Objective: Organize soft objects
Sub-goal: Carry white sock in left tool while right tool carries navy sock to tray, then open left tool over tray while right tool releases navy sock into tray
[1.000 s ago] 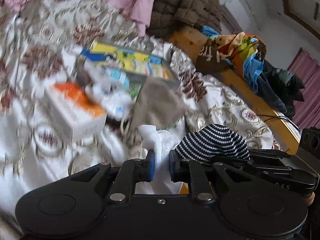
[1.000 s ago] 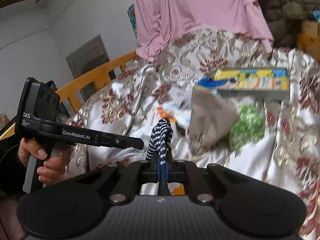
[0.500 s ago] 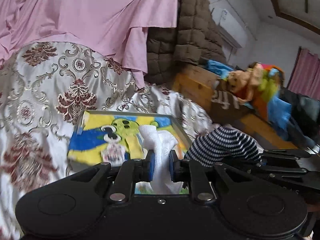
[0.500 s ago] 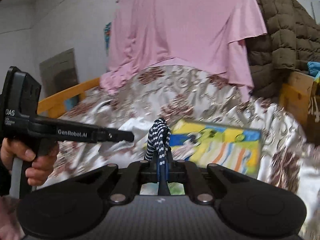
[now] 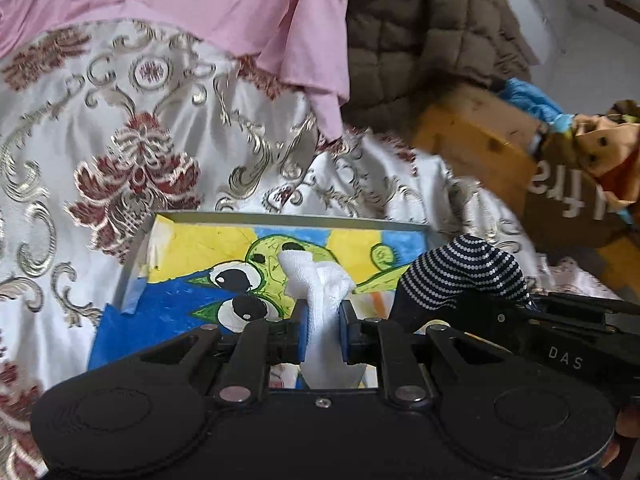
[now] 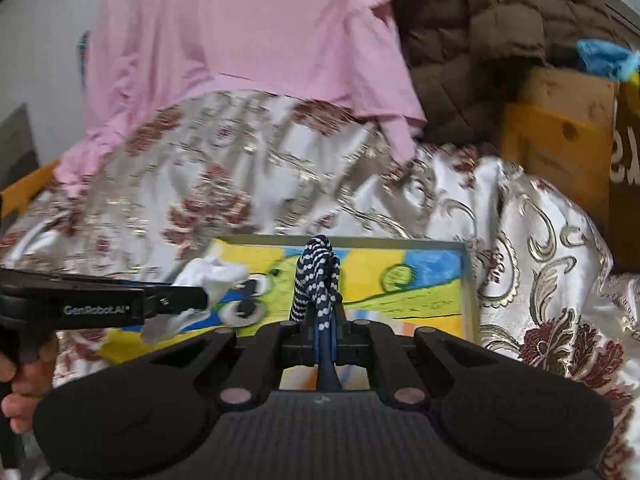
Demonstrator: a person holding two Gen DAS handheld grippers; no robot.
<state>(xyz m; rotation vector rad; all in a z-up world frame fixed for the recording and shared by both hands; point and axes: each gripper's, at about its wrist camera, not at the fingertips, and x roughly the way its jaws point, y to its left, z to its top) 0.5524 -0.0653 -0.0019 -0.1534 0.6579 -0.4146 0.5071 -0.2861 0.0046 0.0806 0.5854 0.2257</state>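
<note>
Left gripper [image 5: 323, 330] is clamping a white sock [image 5: 320, 280]; right gripper [image 6: 327, 338] is pinching a navy dotted sock [image 6: 318, 280] tight between closed jaws. Both socks are hanging over a shallow box [image 5: 132, 264] with a cartoon-painted floor, lying on the floral bedspread [image 5: 120, 128]. Pink cloth [image 6: 240, 40] is draping far behind.
</note>
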